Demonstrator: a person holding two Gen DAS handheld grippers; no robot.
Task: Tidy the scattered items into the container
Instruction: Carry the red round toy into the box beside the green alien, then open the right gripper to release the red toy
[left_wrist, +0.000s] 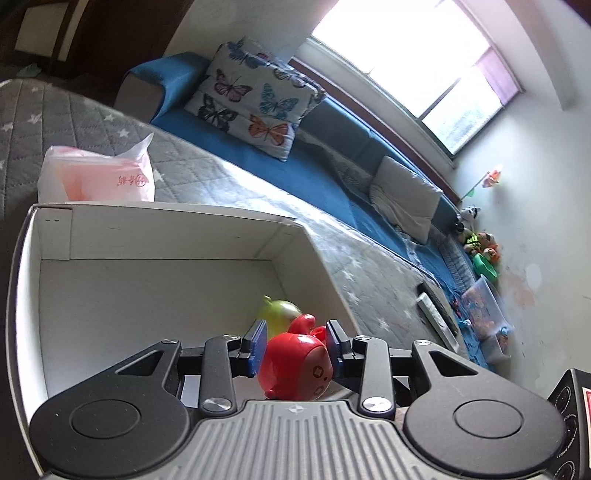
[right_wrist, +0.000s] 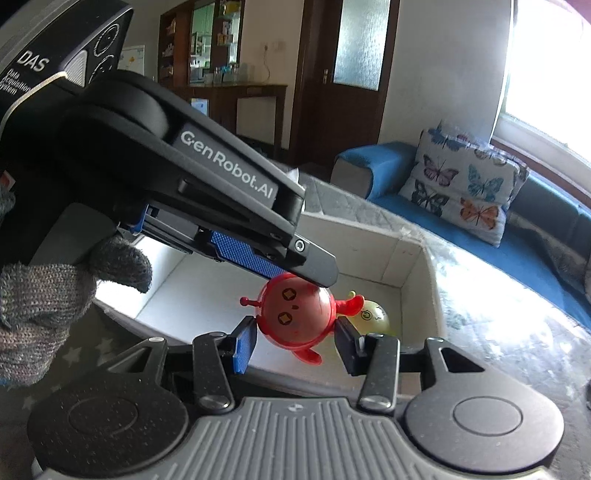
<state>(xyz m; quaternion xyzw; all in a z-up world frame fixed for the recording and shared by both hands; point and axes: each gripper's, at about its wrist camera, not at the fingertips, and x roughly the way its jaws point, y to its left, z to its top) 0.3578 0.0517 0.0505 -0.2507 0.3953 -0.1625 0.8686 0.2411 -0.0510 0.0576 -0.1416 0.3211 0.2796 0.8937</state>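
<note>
- Daylight pours through the window (left_wrist: 424, 70), blown out to white in both views.
- Glare streaks the grey quilt (right_wrist: 491, 295) near the box.
- The green toy (left_wrist: 280, 314) looks motion-blurred.
- Fisheye bending curves straight lines toward every edge.

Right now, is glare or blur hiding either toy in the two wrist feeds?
Left wrist view: the window is blown out white, the red toy is sharp, and the green toy behind it is smeared. Right wrist view: window glare washes the tabletop, both toys stay readable, and the fisheye bends the box walls.
</note>
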